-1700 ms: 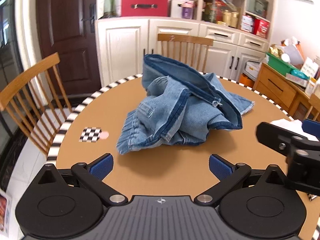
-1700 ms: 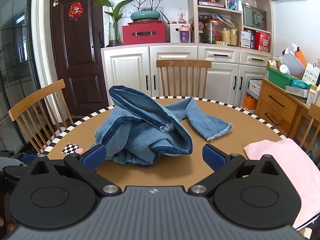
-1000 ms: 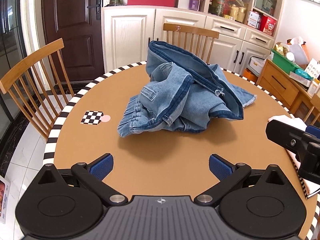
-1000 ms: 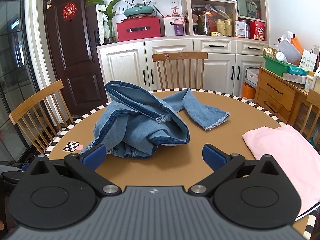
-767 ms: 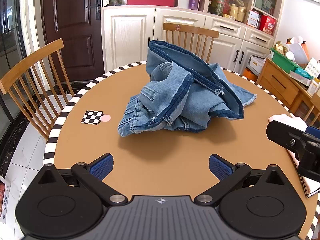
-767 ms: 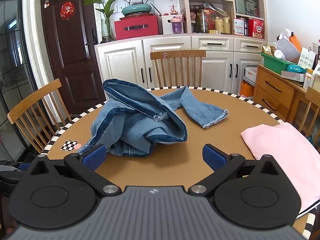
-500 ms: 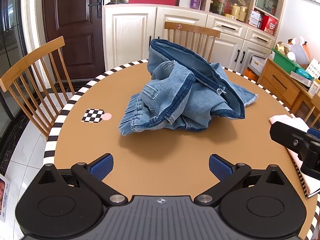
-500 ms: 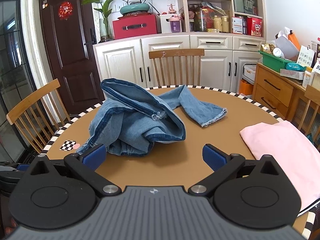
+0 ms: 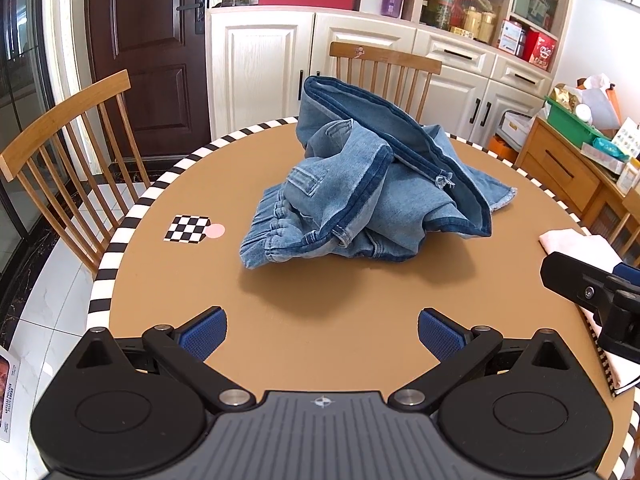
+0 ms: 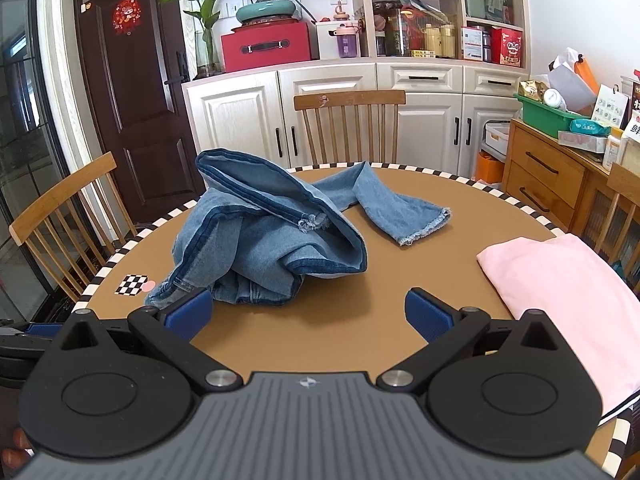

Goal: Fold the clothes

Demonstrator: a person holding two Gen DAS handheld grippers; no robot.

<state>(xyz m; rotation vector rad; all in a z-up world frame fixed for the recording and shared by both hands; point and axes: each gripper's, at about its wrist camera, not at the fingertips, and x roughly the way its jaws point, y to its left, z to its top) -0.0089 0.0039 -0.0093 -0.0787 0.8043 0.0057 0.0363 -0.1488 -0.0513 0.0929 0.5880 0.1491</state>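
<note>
Left gripper (image 9: 322,330) & right gripper (image 10: 308,312): fingers spread wide, holding nothing, both low over the near edge of the round table (image 9: 340,344). Jeans (image 9: 372,196) sit crumpled mid-table at 12 o'clock; most of the waistband is buried in folds. Folded pink garment (image 10: 560,280) at 3 o'clock, cut off by the frame. Green bin (image 10: 548,118) on the far dresser holds packets, contents unclear.

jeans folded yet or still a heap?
Still a heap. The jeans lie crumpled on the table, one leg trailing toward the far right, the waistband bunched at the near left. Neither hand-held gripper touches them.
</note>
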